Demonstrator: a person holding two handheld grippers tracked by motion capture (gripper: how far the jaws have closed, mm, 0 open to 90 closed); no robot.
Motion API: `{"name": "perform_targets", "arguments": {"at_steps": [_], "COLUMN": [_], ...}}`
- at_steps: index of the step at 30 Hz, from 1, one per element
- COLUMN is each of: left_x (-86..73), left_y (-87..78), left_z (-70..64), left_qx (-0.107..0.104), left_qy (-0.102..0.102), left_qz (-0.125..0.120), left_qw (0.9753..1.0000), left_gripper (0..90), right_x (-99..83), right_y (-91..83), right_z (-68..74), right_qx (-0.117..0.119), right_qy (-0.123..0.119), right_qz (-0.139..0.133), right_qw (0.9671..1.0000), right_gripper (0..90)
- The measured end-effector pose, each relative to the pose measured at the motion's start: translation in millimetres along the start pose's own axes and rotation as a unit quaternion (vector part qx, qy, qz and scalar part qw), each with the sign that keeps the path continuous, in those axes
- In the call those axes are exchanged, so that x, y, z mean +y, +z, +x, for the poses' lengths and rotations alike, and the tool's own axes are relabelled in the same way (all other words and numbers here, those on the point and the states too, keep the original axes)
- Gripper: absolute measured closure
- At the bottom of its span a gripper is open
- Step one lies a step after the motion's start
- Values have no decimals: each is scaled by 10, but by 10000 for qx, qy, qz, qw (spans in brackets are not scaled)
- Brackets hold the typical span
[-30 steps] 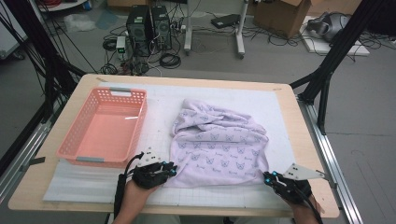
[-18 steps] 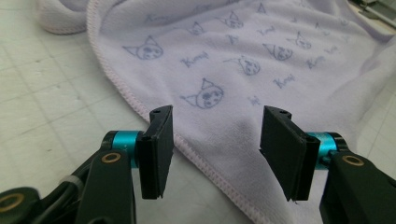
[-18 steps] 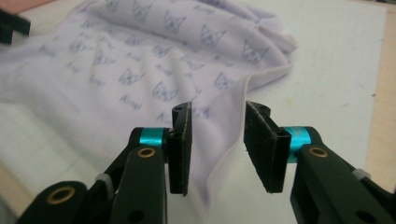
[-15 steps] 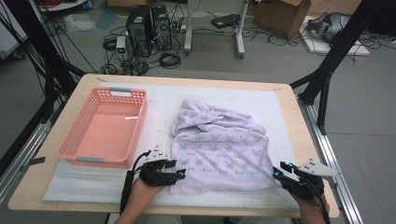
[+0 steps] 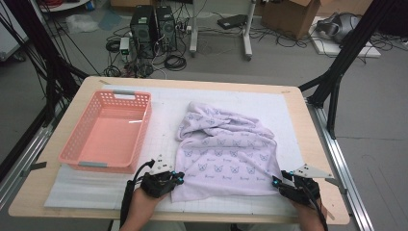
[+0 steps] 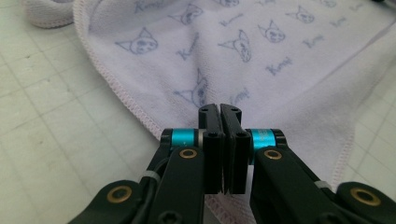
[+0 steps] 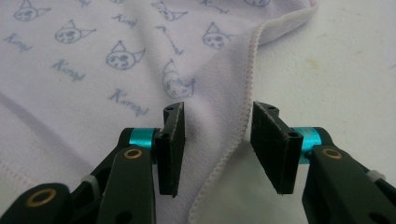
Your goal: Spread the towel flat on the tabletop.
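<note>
A lilac towel (image 5: 226,149) printed with blue cat faces lies rumpled on the white mat. My left gripper (image 5: 179,179) rests at its near left corner. Seen close in the left gripper view, the left gripper (image 6: 219,108) has its jaws pressed together over the towel (image 6: 261,51) hem, with no cloth visible between them. My right gripper (image 5: 275,182) is at the near right corner. The right gripper view has the right gripper (image 7: 217,114) open, its jaws either side of the towel (image 7: 93,70) stitched edge.
A pink plastic basket (image 5: 96,165) stands empty on the left of the table, close to my left hand. The wooden table edge (image 5: 332,211) runs just behind both hands. Black frame legs and cables stand beyond the table.
Both grippers have shifted slightly along the towel's near edge. The towel's near edge sits a little closer to the person than before.
</note>
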State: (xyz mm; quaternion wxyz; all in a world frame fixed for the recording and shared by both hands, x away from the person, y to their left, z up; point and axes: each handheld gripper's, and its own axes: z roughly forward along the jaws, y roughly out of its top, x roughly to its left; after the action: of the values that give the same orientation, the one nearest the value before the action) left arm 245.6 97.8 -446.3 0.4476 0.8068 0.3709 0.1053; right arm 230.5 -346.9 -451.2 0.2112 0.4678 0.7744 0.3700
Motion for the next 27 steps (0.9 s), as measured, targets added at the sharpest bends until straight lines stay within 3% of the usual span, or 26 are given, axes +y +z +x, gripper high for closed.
{"name": "perform_targets", "arguments": {"at_steps": [4,8,11,12,14,15,17,19,20,24,27], "left_x": [-73,-186,-269,-286,-309,-318,-330,-327,-323,-247,-160], "left_y": [-143,-267,-319,-330,-351,-355,-343,-304,-285,-199,-119], "left_z": [-26,-7,-33,-55,-97,-117,-154,-180,-184,-149,-113], "left_qx": [67,17,-31,-35,-86,-120,-101,-66,-78,-81,-42], "left_qy": [-22,-251,-260,-272,-262,-282,-352,-313,-368,-407,-445], "left_qz": [-81,-165,-155,-165,-181,-217,-318,-317,-351,-416,-364], "left_qw": [9999,9995,9995,9995,9995,9993,9988,9990,9987,9983,9983], "left_gripper": [875,875,874,874,874,866,826,696,559,478,445], "right_x": [-9,-23,-56,-86,-106,-148,-168,-208,-245,-244,-160], "right_y": [-6,-24,-64,-116,-146,-210,-242,-303,-352,-387,-370], "right_z": [30,90,130,147,161,171,158,130,62,33,7], "right_qx": [68,186,221,407,421,172,48,-417,-464,-393,-89], "right_qy": [10,-23,2,-13,-64,-113,-72,-58,173,314,309], "right_qz": [3,25,24,46,33,-10,-63,-118,-223,-306,-325], "right_qw": [10000,9998,9998,9992,9991,9998,9999,9990,9985,9983,9990], "right_gripper": [524,523,603,859,872,879,879,879,865,777,696]}}
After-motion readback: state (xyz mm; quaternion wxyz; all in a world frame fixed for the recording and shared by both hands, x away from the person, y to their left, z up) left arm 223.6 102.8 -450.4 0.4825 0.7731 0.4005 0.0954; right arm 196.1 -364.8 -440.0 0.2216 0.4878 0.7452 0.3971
